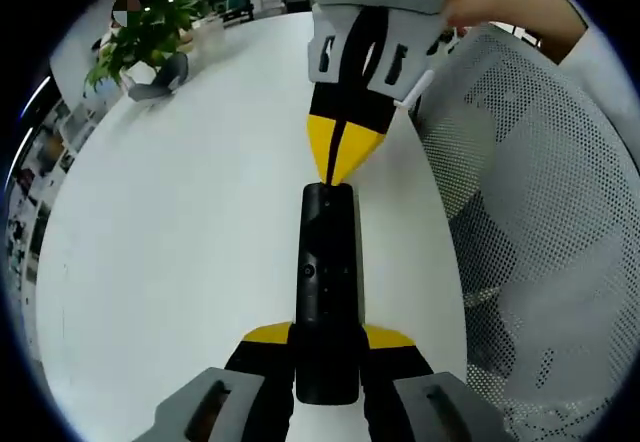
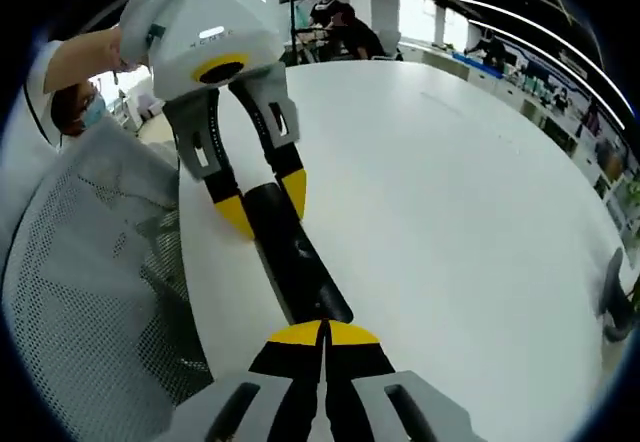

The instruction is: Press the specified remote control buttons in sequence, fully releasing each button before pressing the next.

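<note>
A long black remote (image 1: 326,262) lies lengthwise over the white round table (image 1: 180,212), near its edge. My left gripper (image 1: 328,334) is shut on the remote's near end, one yellow-tipped jaw on each side. My right gripper (image 1: 335,174) comes in from the top, jaws shut together, its yellow tips touching the remote's far end. In the right gripper view, my right gripper (image 2: 322,330) is shut with its tips on the end of the remote (image 2: 300,267), and the left gripper (image 2: 262,207) clamps the other end.
A white mesh chair (image 1: 540,212) stands close against the table edge, beside the remote, and appears as the chair (image 2: 90,262) at left. A potted plant (image 1: 145,37) sits at the far side. A person's hand (image 1: 500,7) holds the right gripper. Open table surface (image 2: 450,212) stretches away.
</note>
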`<state>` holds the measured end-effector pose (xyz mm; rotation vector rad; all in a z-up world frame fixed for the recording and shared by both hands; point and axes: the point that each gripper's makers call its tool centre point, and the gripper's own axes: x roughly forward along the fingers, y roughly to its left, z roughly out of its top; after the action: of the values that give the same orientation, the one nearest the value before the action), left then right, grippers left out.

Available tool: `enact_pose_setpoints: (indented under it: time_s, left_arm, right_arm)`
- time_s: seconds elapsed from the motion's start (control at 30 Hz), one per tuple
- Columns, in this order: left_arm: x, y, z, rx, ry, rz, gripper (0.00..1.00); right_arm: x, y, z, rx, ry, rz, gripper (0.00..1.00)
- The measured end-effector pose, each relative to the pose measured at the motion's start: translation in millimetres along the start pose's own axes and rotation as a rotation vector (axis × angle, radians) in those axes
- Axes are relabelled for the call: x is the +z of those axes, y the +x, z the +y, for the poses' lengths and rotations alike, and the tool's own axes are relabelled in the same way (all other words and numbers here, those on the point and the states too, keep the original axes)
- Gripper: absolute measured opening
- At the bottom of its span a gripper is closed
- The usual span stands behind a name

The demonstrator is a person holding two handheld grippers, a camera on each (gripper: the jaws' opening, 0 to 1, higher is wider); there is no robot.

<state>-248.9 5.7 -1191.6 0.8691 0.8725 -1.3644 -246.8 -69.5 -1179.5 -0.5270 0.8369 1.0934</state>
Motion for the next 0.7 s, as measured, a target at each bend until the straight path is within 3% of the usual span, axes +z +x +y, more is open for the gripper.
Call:
enact_pose_setpoints:
  time_s: [0.07,0.4,0.6,0.7]
  left_arm:
    - [0.0,-0.1,0.3,0.0,-0.021,-0.002,0.24]
    - [-0.2,0.2,0.3,-0.007,-0.007,0.017,0.24]
    - [-0.4,0.3,0.4,-0.009,0.002,0.031,0.24]
    - [-0.5,0.3,0.3,-0.008,0.006,0.036,0.24]
  right_arm:
    - [-3.2,-0.4,-0.3,0.009,0.044,0.017,0.0]
    - [-2.3,1.3,1.6,0.044,-0.153,0.103,0.0]
    - [-1.2,1.7,1.1,0.081,-0.229,0.134,0.0]
    - [0.8,2.8,-1.1,0.087,-0.204,0.135,0.0]
